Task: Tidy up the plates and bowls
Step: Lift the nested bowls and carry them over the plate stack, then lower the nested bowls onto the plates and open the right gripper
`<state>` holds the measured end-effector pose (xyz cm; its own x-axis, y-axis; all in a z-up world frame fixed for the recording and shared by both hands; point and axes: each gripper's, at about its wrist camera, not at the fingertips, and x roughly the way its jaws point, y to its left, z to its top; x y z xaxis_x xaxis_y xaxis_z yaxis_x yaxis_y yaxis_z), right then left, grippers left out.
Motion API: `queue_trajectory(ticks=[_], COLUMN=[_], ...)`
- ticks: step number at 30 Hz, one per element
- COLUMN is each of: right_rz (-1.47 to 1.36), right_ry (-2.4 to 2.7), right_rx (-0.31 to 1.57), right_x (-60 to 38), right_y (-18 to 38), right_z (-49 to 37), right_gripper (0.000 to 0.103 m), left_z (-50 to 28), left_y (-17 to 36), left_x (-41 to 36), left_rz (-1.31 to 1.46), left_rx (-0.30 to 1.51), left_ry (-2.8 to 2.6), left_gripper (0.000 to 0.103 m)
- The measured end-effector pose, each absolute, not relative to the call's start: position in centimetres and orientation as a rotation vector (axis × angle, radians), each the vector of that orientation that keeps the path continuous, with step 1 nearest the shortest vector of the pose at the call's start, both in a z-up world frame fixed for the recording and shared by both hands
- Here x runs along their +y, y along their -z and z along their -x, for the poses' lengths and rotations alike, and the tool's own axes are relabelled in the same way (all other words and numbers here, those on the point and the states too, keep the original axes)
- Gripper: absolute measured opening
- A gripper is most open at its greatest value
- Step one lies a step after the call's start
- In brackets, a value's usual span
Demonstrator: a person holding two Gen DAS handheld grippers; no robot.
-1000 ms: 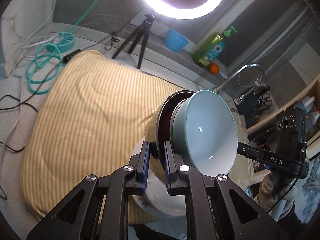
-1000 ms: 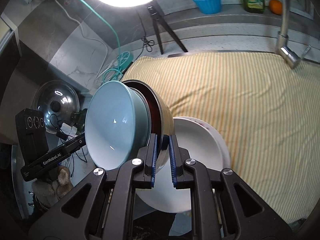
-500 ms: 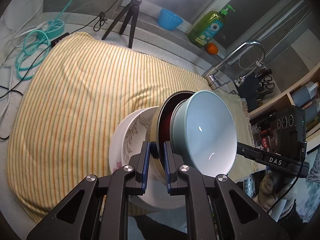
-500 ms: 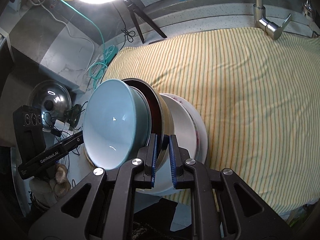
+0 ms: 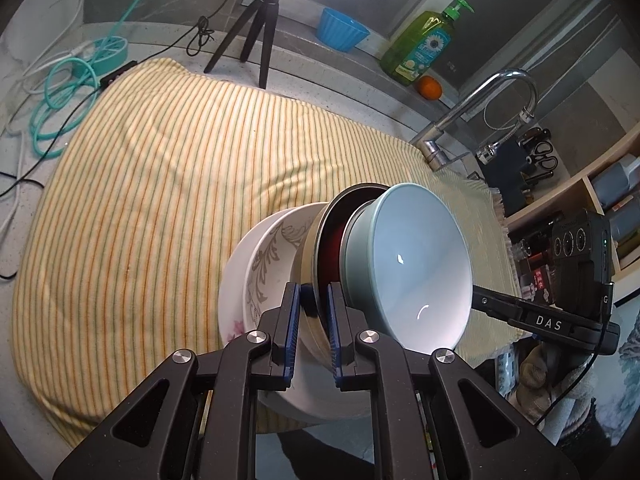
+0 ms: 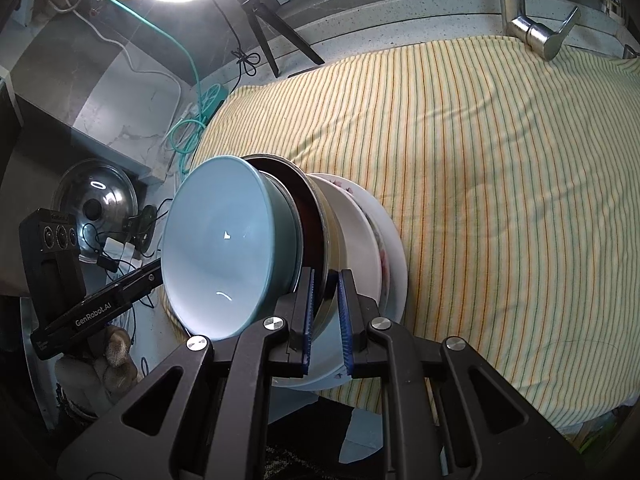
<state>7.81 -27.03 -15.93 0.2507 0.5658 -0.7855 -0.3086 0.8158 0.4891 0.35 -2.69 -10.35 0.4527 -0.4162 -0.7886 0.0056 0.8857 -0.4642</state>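
Note:
A light blue bowl sits nested in a gold bowl with a dark red inside. Both grippers hold that gold bowl by its rim, from opposite sides. My left gripper is shut on the rim, and so is my right gripper. The pair is tipped over a white bowl with a grey leaf pattern, which stands on a white plate. I cannot tell whether the gold bowl touches the white one.
A yellow striped cloth covers the counter. At the back stand a tripod, a blue cup, a green soap bottle, an orange and a tap. A teal cable lies at the left, a steel lid below the counter.
Both grippers have sunk with the nested bowls toward the cloth. The white bowl and plate, mostly hidden a second ago, now show beside the gold bowl.

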Motion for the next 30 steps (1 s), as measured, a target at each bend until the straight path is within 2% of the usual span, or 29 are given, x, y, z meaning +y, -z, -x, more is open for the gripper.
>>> queue_trajectory(ticks=[8, 11, 15, 18, 21, 24, 25, 27, 28, 30], right_rz=[-0.231, -0.225, -0.221, -0.222, -0.199, -0.167, -0.156, -0.134, -0.123, -0.105], right_ry=[-0.592, -0.582, -0.579, -0.573, -0.559, -0.554, -0.552, -0.552, -0.554, -0.554], right_rx=[1.178, 1.168, 1.132, 1.122, 1.1, 1.07, 1.056, 1.029, 1.014, 0.986], right_x=[-27.0, -27.5, -28.3, -28.6, -28.8, -28.9, -28.9, -28.9, -28.9, -28.9], right_y=[16.0, 15.9, 15.0, 14.5, 14.0, 13.3, 12.9, 12.2, 11.8, 11.2], right_z=[-7.8, -7.7, -7.3, -7.3, -6.9, -6.2, -5.9, -5.2, -4.8, -4.0], right_gripper=[0.013, 0.02, 0.04, 0.042, 0.043, 0.053, 0.056, 0.059, 0.061, 0.068], left_z=[-0.3, -0.2, 0.1, 0.3, 0.8, 1.5, 1.8, 2.5, 2.8, 3.6], left_y=[10.4, 10.3, 10.0, 9.7, 9.2, 8.2, 7.9, 7.3, 6.9, 6.1], left_x=[-2.7, -2.7, -2.5, -2.1, -1.8, -2.0, -2.1, -2.3, -2.5, -3.0], left_rz=[0.425, 0.421, 0.412, 0.409, 0.398, 0.368, 0.36, 0.34, 0.325, 0.292], left_rx=[1.078, 1.079, 1.071, 1.063, 1.05, 1.031, 1.023, 1.006, 0.995, 0.975], left_ry=[0.267, 0.267, 0.257, 0.242, 0.228, 0.215, 0.212, 0.208, 0.202, 0.194], left_gripper=[0.014, 0.014, 0.017, 0.027, 0.028, 0.029, 0.032, 0.044, 0.054, 0.057])
